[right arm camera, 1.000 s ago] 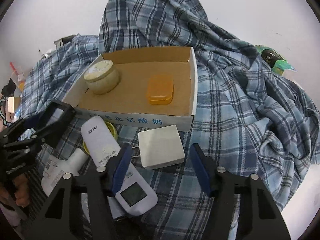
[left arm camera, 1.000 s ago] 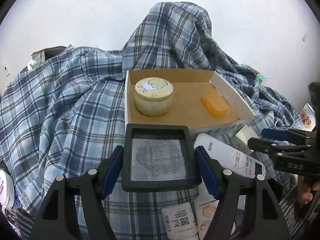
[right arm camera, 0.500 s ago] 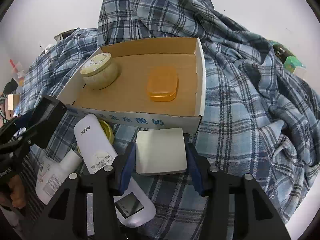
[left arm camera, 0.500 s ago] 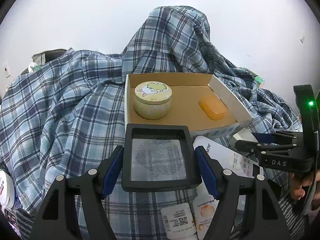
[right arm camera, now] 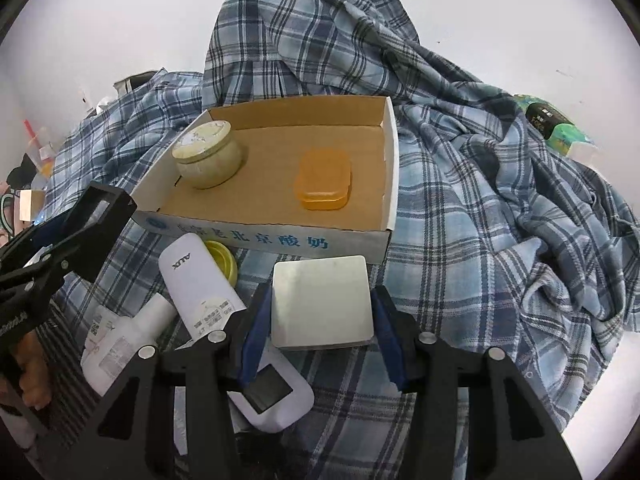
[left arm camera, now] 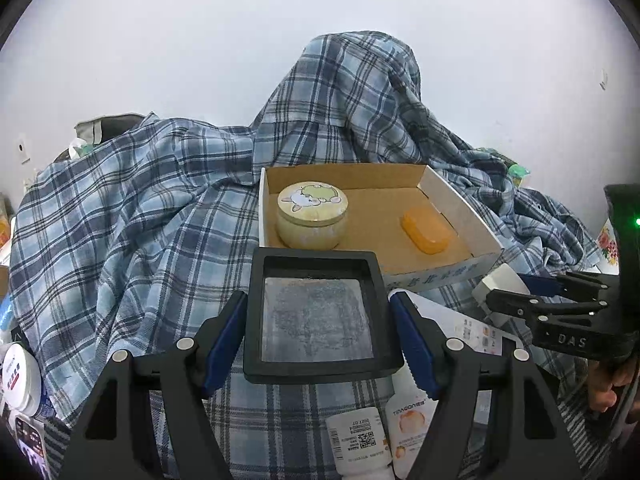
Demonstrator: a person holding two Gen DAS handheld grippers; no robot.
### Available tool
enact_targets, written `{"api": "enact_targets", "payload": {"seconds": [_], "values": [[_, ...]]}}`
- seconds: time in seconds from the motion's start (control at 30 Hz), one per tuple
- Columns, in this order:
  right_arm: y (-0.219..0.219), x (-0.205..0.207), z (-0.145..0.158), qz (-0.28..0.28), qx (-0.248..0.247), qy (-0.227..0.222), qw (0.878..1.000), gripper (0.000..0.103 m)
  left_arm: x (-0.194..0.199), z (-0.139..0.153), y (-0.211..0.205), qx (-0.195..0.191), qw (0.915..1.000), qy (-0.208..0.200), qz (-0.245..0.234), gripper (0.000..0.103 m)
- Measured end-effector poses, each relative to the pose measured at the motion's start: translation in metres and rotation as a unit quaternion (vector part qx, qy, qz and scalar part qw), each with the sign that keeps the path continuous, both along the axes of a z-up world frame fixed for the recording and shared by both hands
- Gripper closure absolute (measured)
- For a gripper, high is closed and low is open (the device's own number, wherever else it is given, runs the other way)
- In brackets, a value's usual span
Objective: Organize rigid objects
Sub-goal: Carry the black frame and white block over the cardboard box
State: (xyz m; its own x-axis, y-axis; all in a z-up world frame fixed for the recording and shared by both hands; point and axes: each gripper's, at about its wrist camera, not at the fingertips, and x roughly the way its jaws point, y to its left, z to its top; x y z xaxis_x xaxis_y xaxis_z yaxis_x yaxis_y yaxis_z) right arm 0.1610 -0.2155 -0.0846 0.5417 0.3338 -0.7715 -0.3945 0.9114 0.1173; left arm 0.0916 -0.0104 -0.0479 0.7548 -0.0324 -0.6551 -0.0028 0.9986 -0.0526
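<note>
1. Surface is fully draped in a blue plaid cloth [right arm camera: 460,184], bunched into a tall hump at the back against a plain white wall [left arm camera: 200,40].
2. On the cloth: open cardboard box [right arm camera: 390,168] with a lidded cream jar [right arm camera: 208,156] at its left end and an orange case [right arm camera: 323,180] toward the right, the two apart.
3. In front of the box: white AUX remote [right arm camera: 200,280], yellow lid [right arm camera: 220,258] half hidden under it, white bottles [left arm camera: 360,440] cut off at the frame bottom.
4. Clutter at the far left and right edges is too distorted to identify. What the cloth hump covers is hidden.
5. Left gripper [left arm camera: 320,320]: jaws closed onto the side edges of a black square frame [left arm camera: 256,320], held just short of the box's near wall.
6. Right gripper [right arm camera: 320,320]: jaws have just been closing; blue pads sit against both sides of the white square block [right arm camera: 322,304], which is just in front of the box's near wall. Whether it is off the cloth, cannot tell.
</note>
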Motion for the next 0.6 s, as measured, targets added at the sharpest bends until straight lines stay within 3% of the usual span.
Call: {"api": "enact_targets", "payload": {"seconds": [0.4, 0.6], "values": [[0.002, -0.008, 0.051, 0.013, 0.029, -0.068, 0.997, 0.054, -0.009, 0.025, 0.001, 0.009, 0.9997, -0.015, 0.015, 0.029], [0.008, 0.017, 0.081, 0.008, 0.039, -0.105, 0.994, 0.055, 0.013, 0.062, 0.000, 0.008, 0.9991, -0.039, 0.012, 0.029]]}}
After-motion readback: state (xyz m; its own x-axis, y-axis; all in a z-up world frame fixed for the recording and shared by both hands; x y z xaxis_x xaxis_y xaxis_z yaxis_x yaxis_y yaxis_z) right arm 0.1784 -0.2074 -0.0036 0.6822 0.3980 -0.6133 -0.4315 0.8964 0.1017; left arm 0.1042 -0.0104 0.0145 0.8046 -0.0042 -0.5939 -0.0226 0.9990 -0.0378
